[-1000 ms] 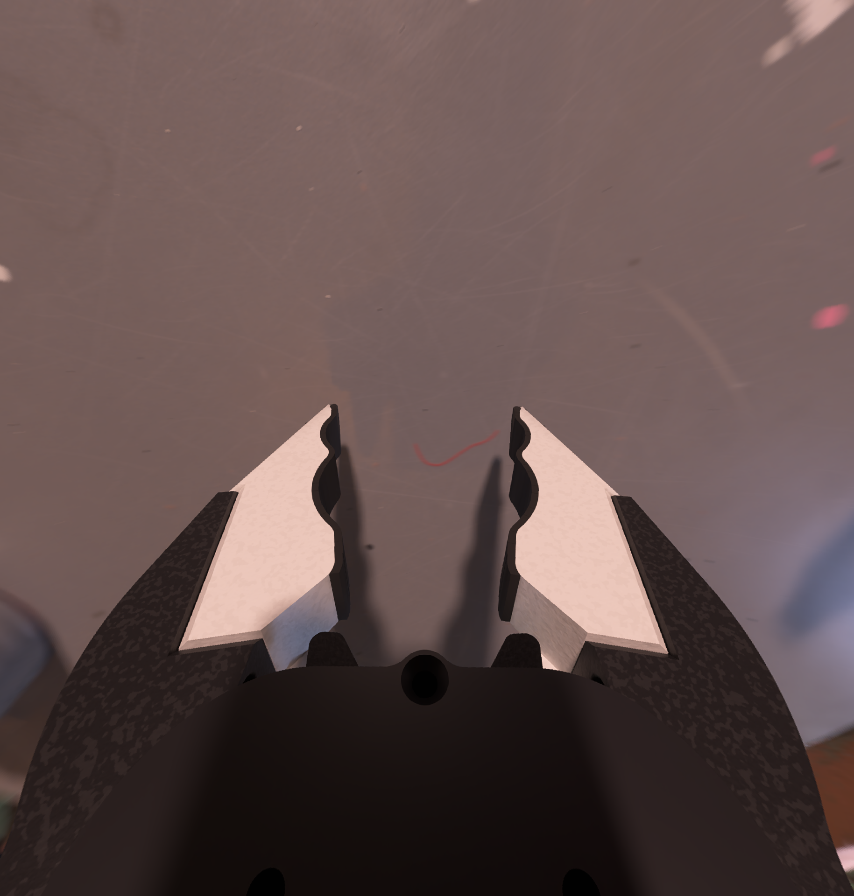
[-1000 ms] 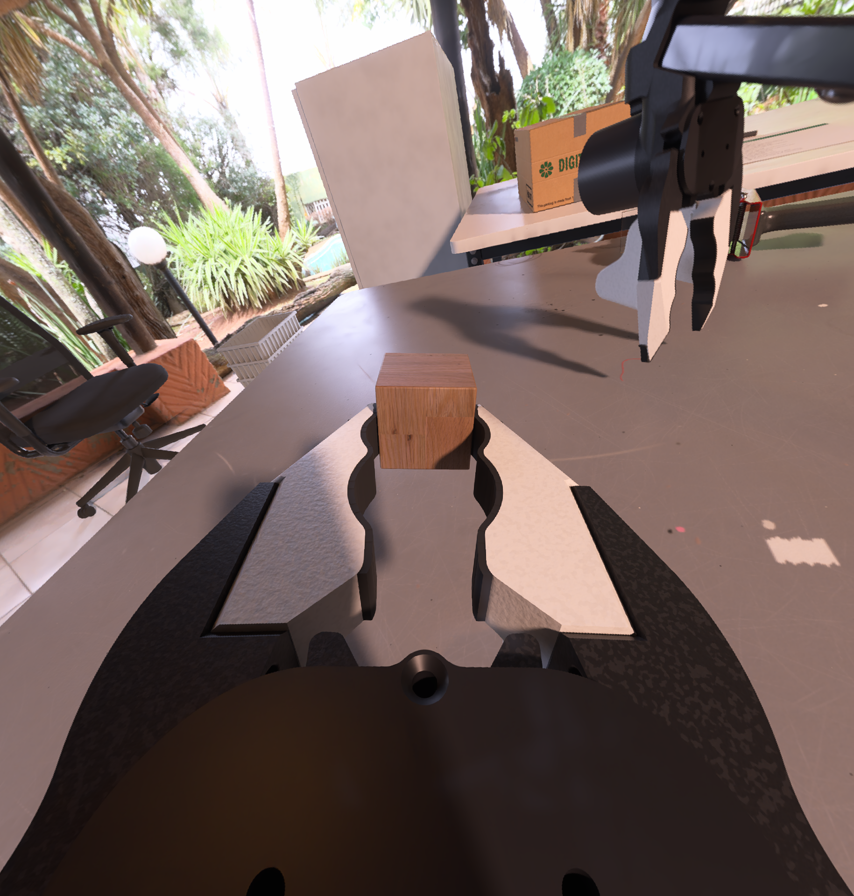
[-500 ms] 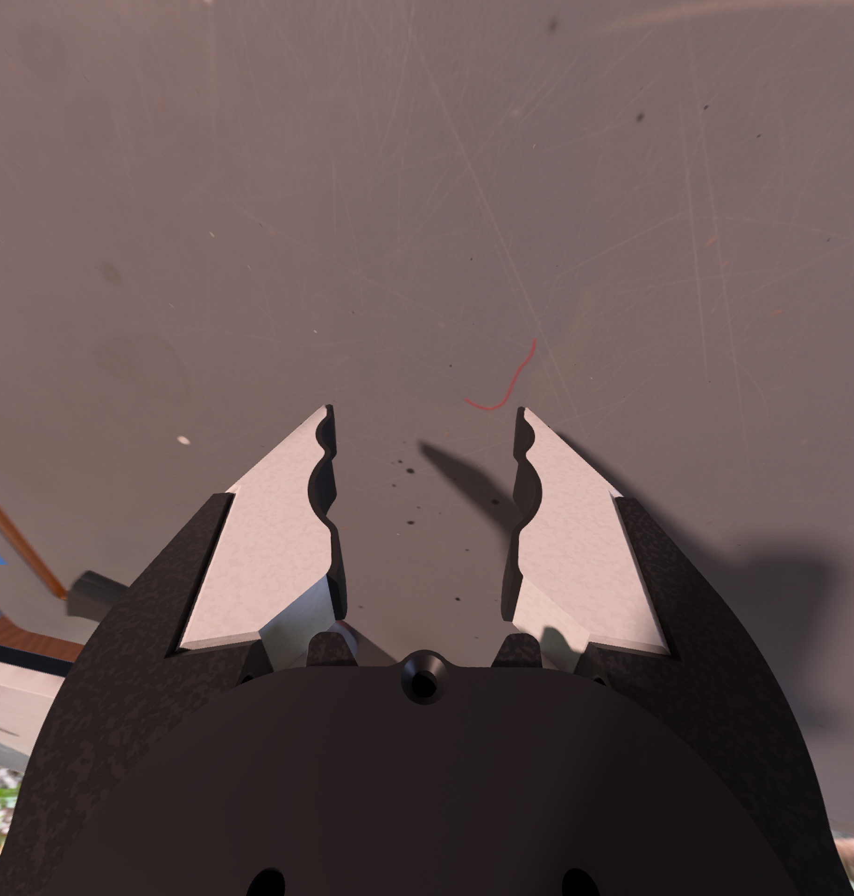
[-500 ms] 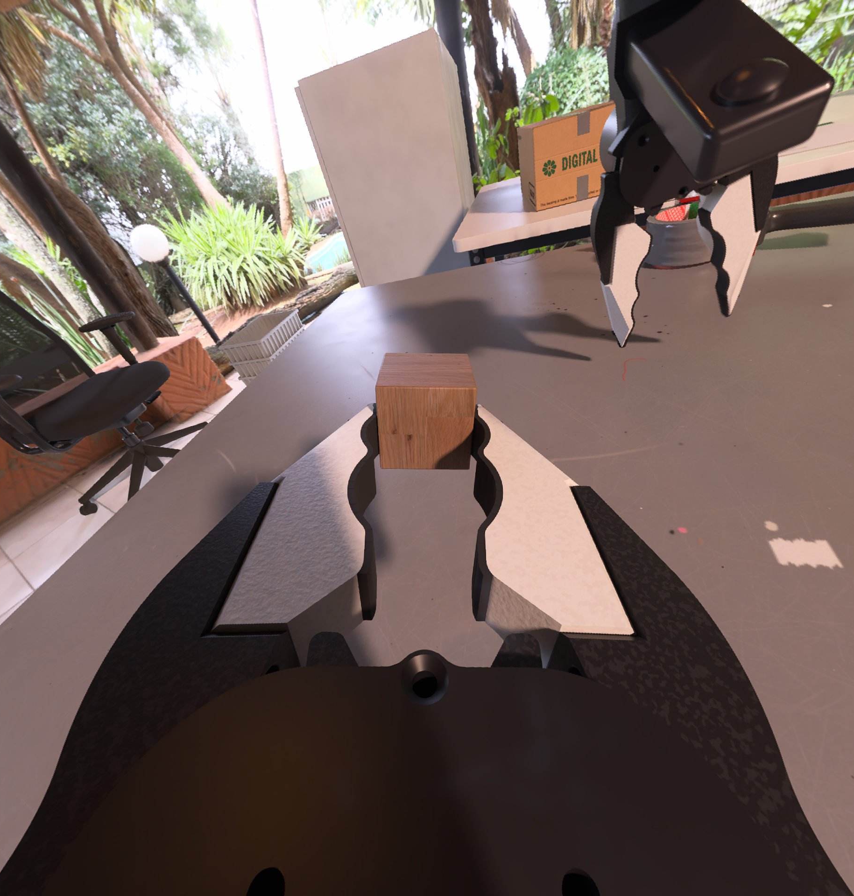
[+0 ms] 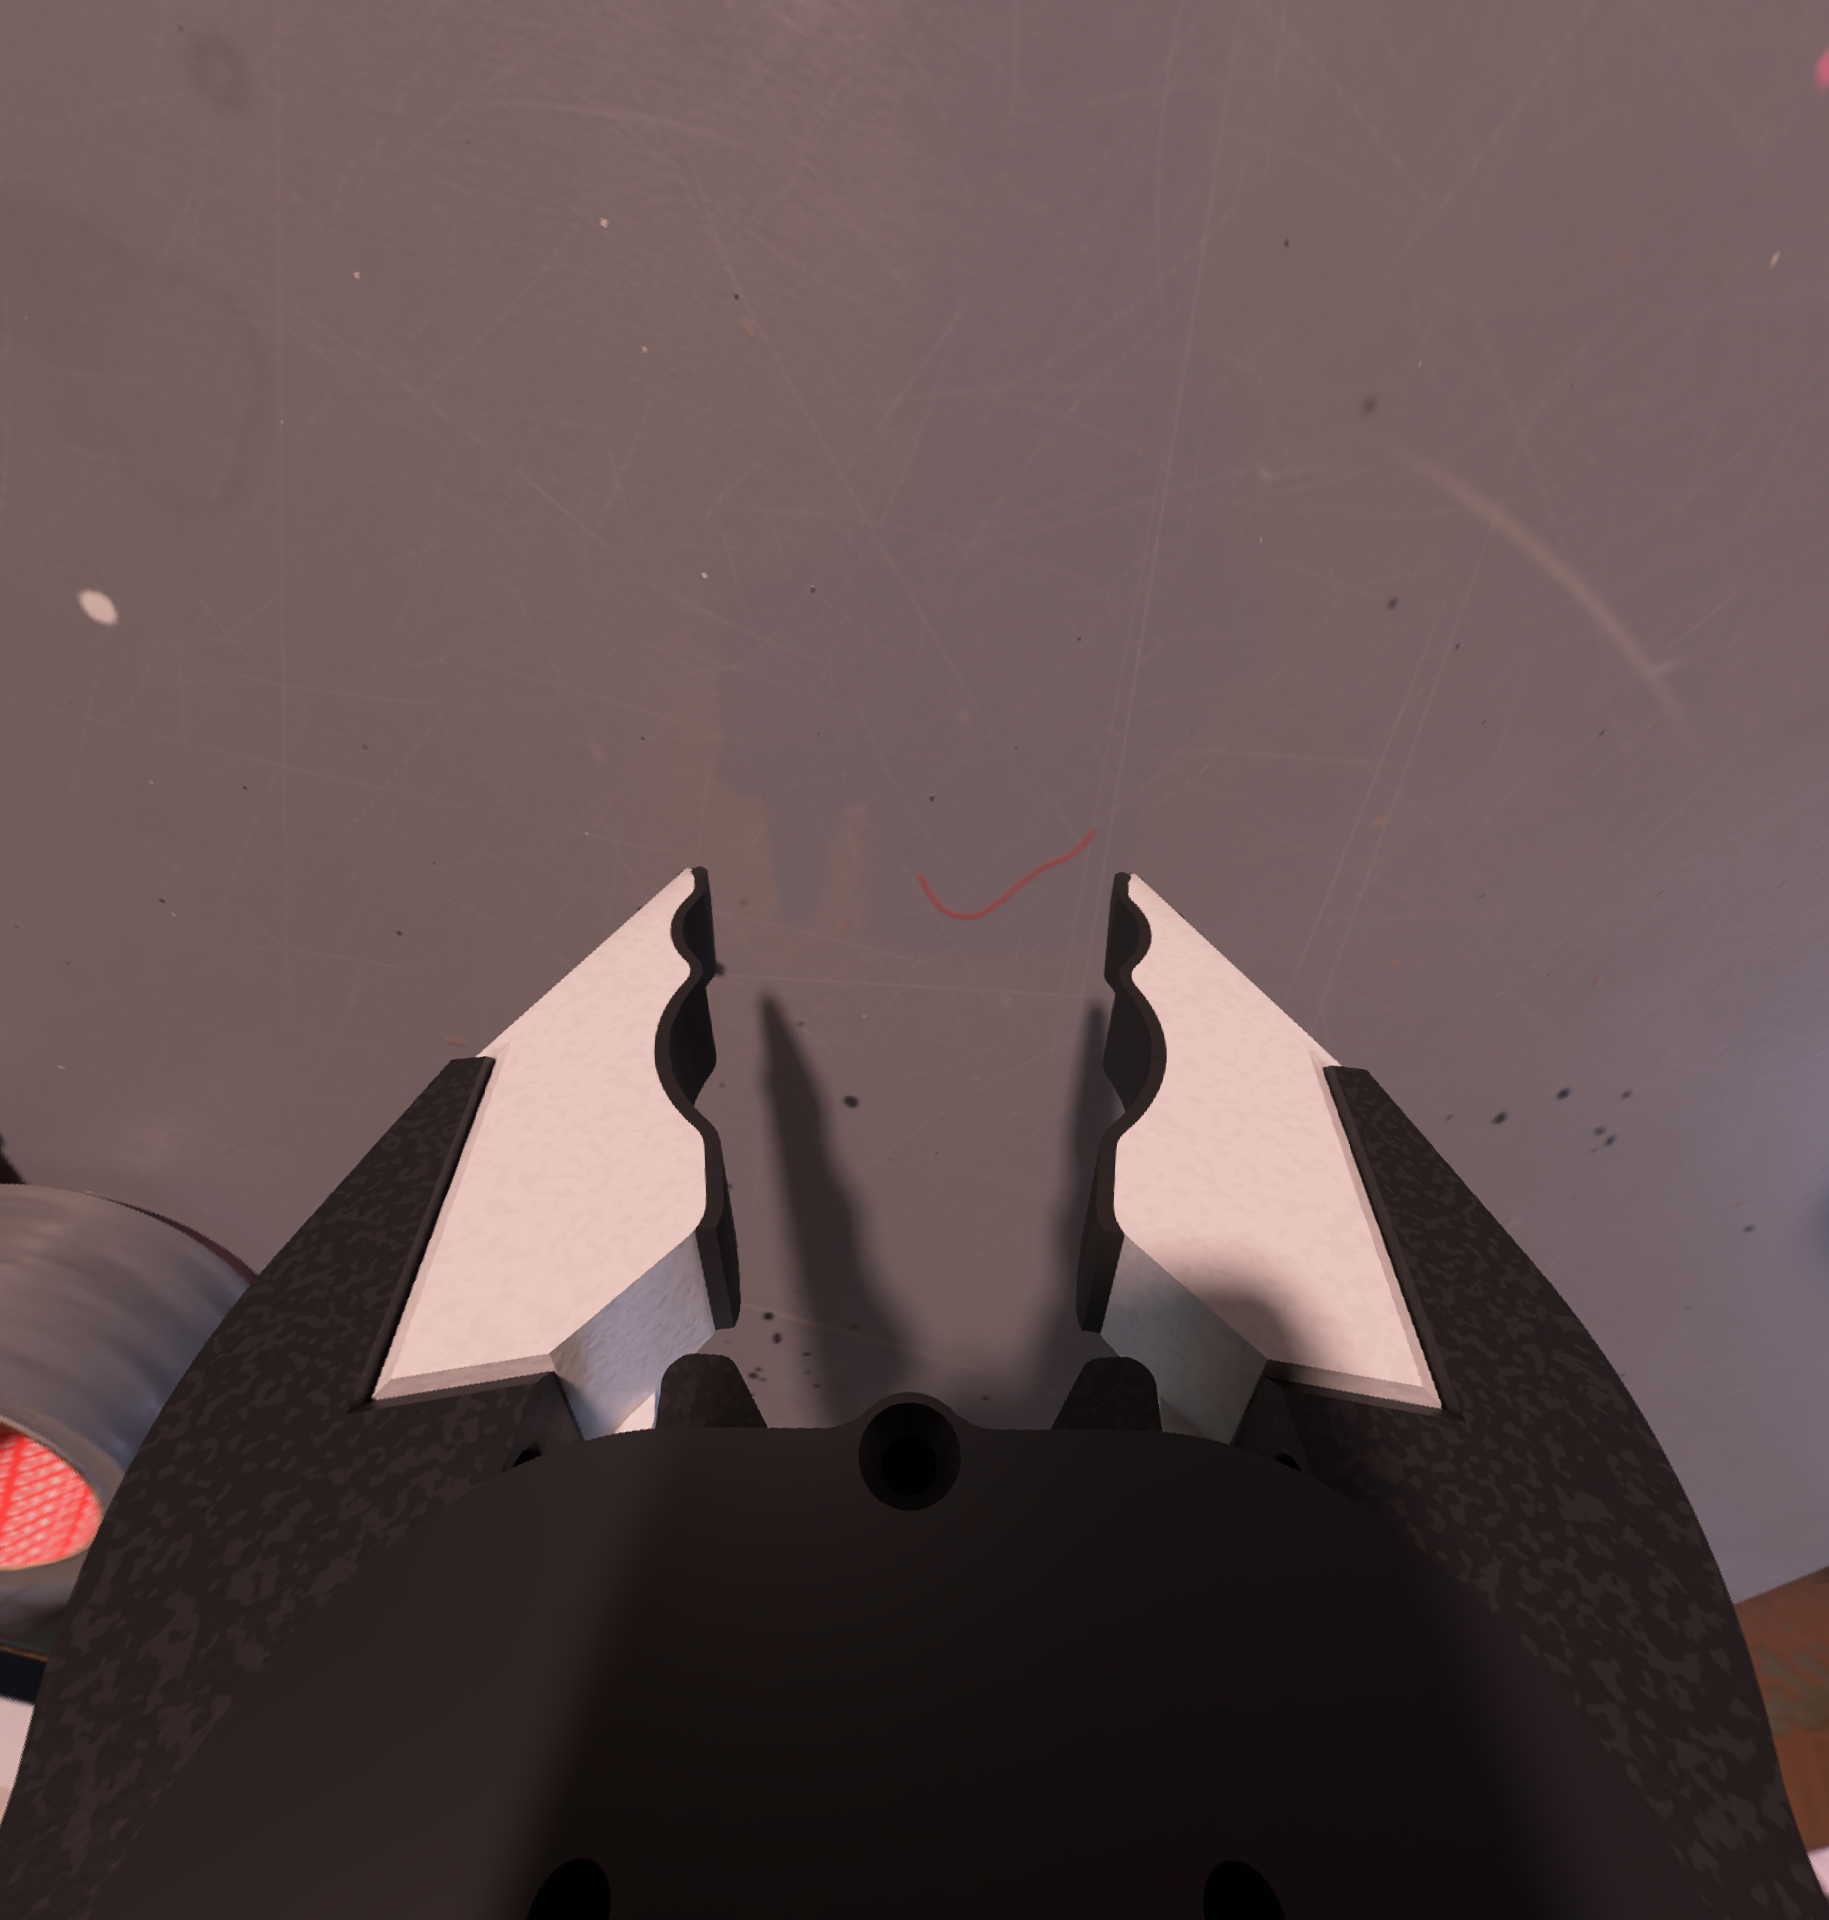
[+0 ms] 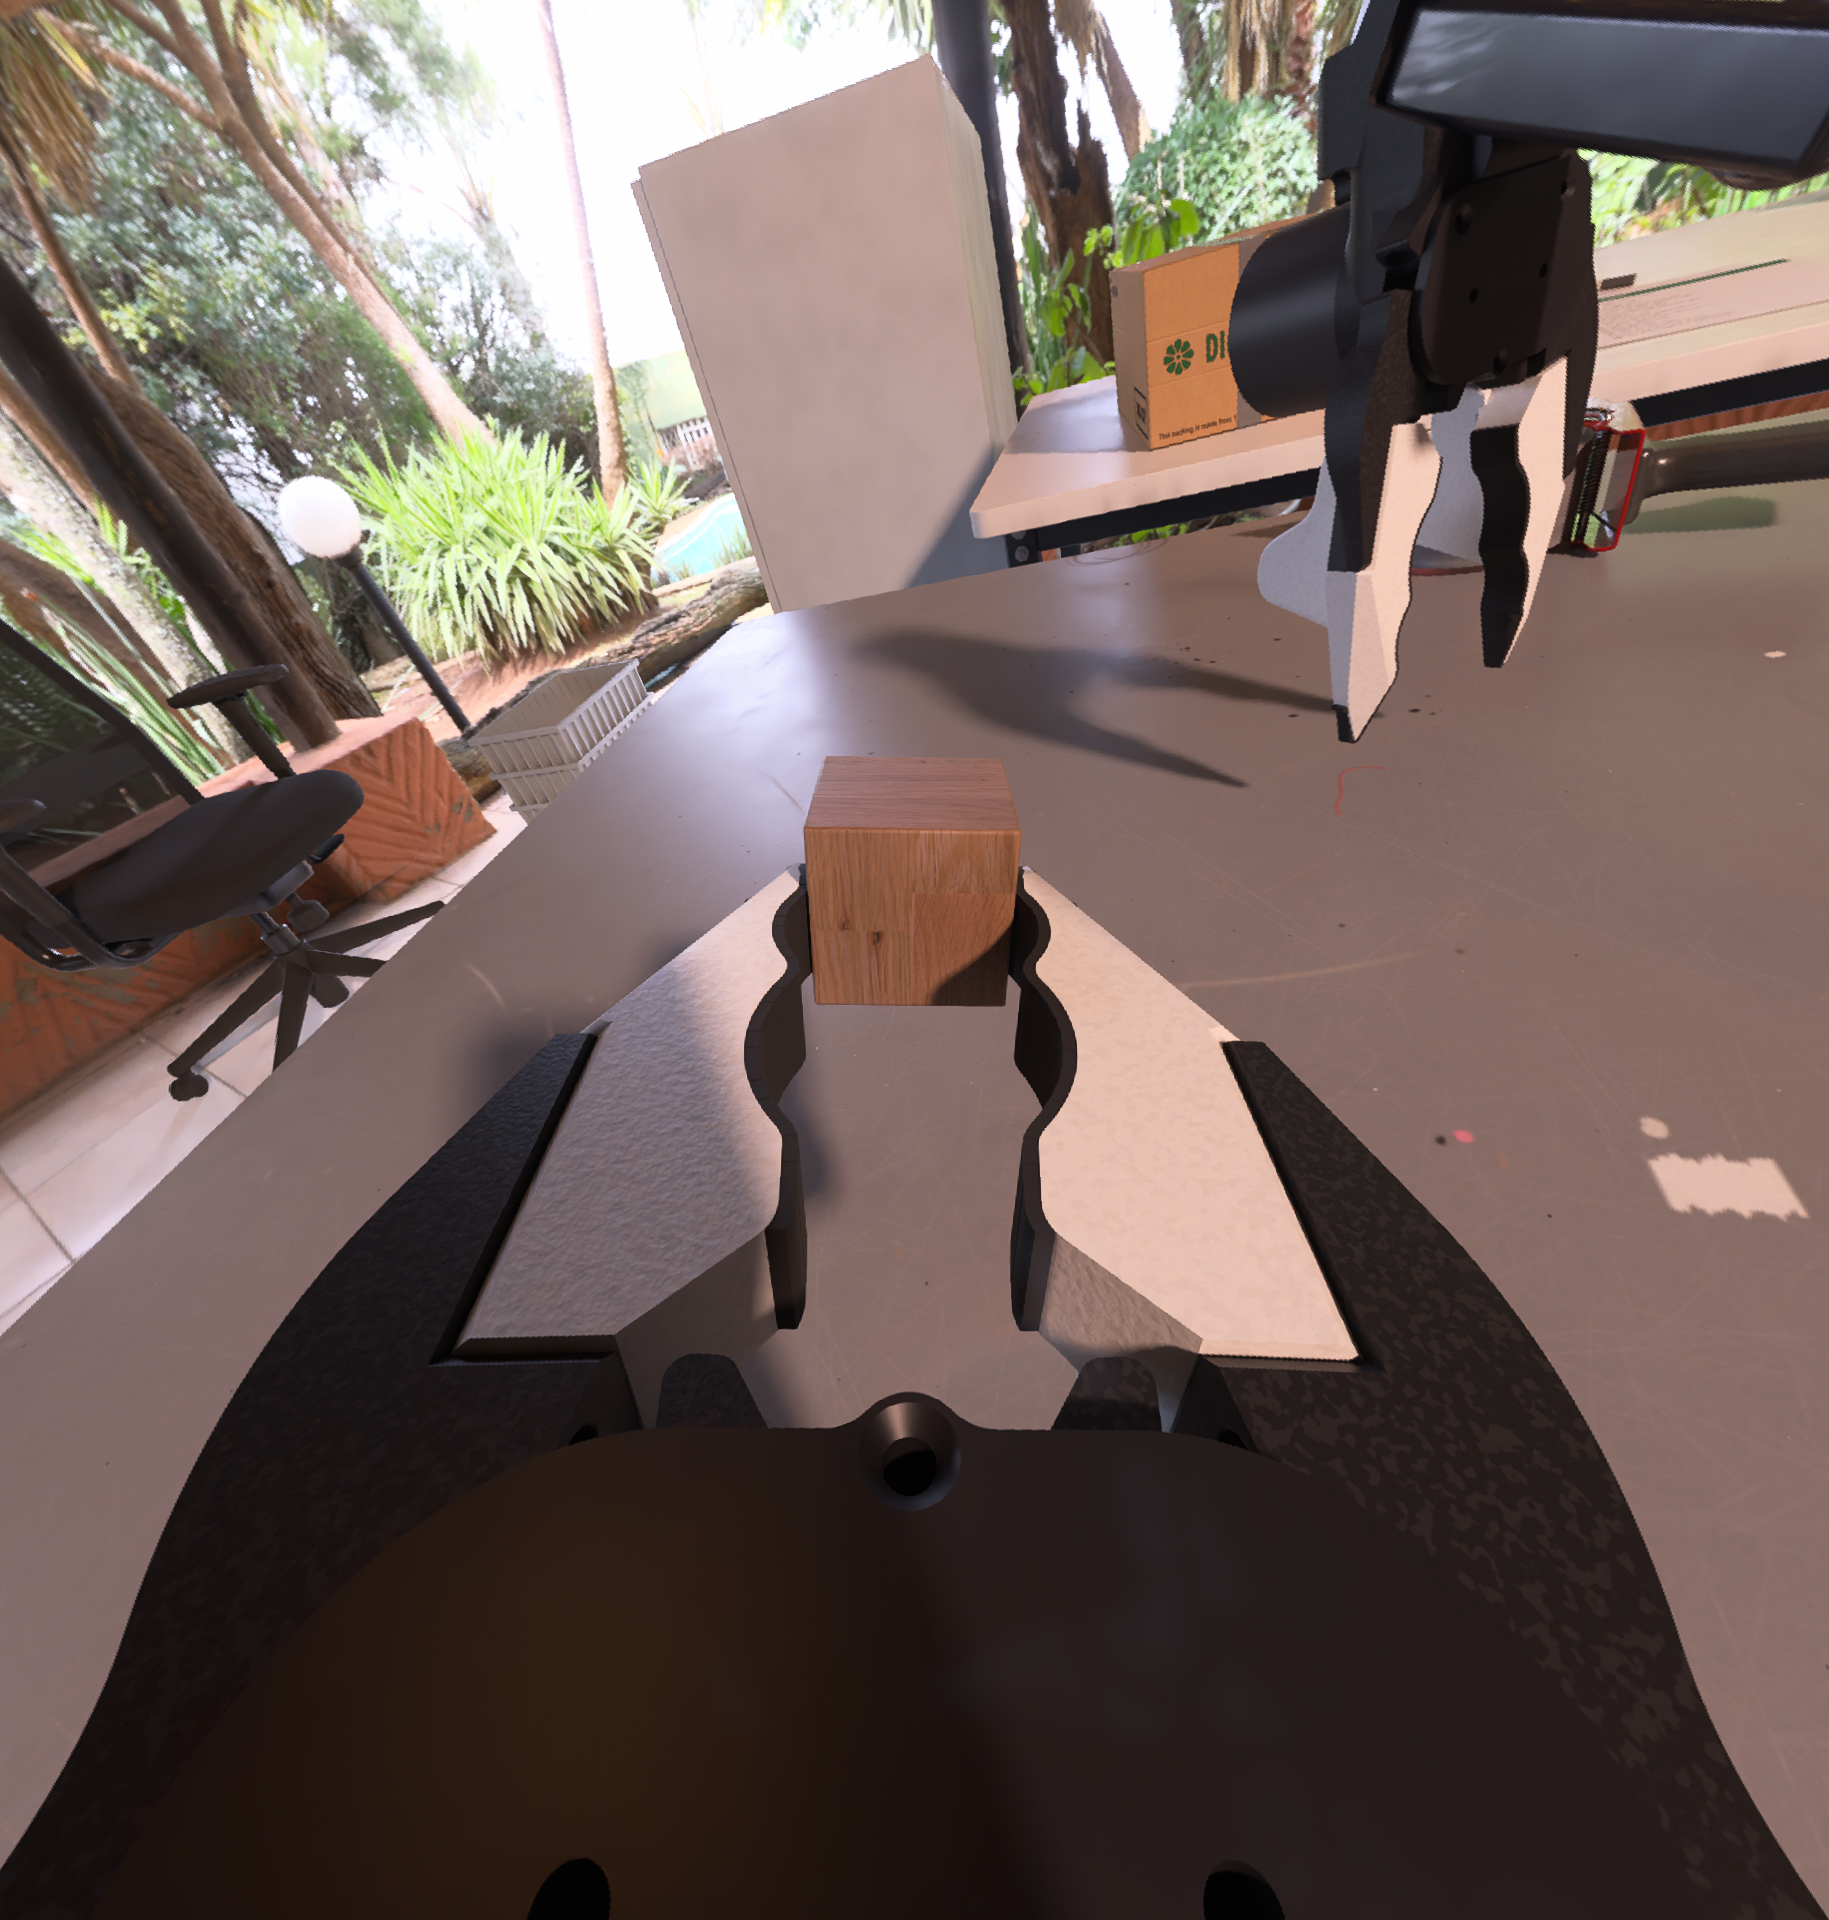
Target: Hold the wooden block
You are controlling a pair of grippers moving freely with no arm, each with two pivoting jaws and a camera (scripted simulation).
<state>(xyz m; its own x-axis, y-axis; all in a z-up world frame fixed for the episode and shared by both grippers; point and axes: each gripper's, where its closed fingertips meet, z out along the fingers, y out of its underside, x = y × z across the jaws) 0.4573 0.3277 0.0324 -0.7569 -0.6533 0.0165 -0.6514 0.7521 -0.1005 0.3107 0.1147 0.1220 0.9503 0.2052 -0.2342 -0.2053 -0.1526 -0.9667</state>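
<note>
The wooden block (image 6: 911,883), a light-brown cube with visible grain, stood upright on the grey table (image 6: 1512,1039), set between the tips of the right gripper (image 6: 911,914). The two white fingers (image 6: 681,1091) pressed against the block's left and right faces, closed to the width of the cube and gripping it; the block's underside appeared to meet the tabletop, though contact there could not be told for certain.

To the right and farther back, the left gripper (image 6: 1429,686) hung above the table with its tips pointing down, clear of the surface and well apart from the block. In the left wrist view this gripper (image 5: 908,878) was spread wide, with nothing between its fingers (image 5: 567,1143); bare scratched tabletop (image 5: 889,416) lay below, marked by a thin red thread (image 5: 1003,883) just beyond the tips and scattered dark specks. A roll of grey tape (image 5: 68,1340) stood at the lower left edge of that view.

Containers: a white slatted basket (image 6: 567,727) sat past the table's far left edge, its contents not visible; a brown cardboard box (image 6: 1180,353) stood closed on a white side table (image 6: 1097,468), partly hidden by the left gripper. A tall white panel (image 6: 837,343) rose behind the grey table, and a black office chair (image 6: 193,873) stood on the tiled floor at left.
</note>
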